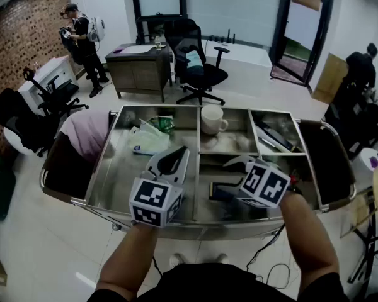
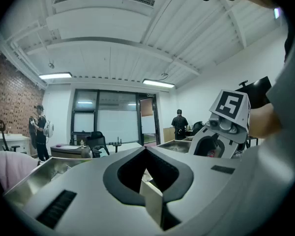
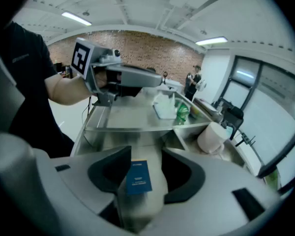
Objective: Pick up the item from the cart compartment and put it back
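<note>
Right hand-held gripper (image 3: 146, 154) tilts down, jaws apart either side of blue booklet (image 3: 138, 177), likely lining up pickup | left hand-held gripper (image 2: 146, 149) closed, empty, level alongside

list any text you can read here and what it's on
Nothing is legible.
Blue booklet: pale print on the cover, too blurred to read.
Black shirt: small print, too blurred to read.
Left cube and right cube: black-and-white marker patterns, no words.
</note>
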{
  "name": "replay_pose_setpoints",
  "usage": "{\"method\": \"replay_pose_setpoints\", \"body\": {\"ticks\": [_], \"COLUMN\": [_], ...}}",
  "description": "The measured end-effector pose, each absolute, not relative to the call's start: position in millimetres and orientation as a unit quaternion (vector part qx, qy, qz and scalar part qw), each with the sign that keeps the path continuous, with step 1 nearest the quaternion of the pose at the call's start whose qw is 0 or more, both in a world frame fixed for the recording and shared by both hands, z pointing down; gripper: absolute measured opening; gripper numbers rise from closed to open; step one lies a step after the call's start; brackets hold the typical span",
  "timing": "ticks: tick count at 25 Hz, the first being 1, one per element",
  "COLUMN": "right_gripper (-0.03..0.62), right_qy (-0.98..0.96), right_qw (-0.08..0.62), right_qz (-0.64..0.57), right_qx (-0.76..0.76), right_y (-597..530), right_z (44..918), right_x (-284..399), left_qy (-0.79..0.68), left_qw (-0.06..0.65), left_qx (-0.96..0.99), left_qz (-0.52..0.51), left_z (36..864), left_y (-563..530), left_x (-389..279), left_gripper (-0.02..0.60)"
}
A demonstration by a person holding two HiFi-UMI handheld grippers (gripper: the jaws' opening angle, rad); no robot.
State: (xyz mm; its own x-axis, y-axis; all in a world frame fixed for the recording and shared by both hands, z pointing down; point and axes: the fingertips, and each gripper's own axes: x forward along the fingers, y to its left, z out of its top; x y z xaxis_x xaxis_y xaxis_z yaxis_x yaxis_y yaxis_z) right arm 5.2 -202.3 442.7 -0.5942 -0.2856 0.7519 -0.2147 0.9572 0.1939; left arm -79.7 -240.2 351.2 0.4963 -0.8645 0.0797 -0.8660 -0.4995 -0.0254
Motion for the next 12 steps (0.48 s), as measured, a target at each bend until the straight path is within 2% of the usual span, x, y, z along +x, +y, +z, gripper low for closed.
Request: {"method": "replay_pose_setpoints", "body": {"ticks": [5, 8, 12], "right_gripper": [0.24, 0.301, 0.318], "right_qy": [-0.853, -0.824, -0.804], "right_qw": [0.516, 0.562, 0.591], "right_qz": [-0.053, -0.059, -0.056], "right_qx": [0.065, 0.046, 0.038], "right_y": [-193, -194, -200], "right_z": [486, 511, 533], "right_x": [-2, 4, 7], "left_qy": [-0.501, -0.5, -0.5], "left_qw": [0.017, 0.022, 0.025], "left_qx": [0.864, 0.864, 0.864], "left_qz": [0.05, 0.048, 0.05], "left_z": [367, 370, 376], "left_y": [-251, -254, -257], "left_x": [-83, -83, -84], "left_gripper": [0.0, 0.0, 0.0]}}
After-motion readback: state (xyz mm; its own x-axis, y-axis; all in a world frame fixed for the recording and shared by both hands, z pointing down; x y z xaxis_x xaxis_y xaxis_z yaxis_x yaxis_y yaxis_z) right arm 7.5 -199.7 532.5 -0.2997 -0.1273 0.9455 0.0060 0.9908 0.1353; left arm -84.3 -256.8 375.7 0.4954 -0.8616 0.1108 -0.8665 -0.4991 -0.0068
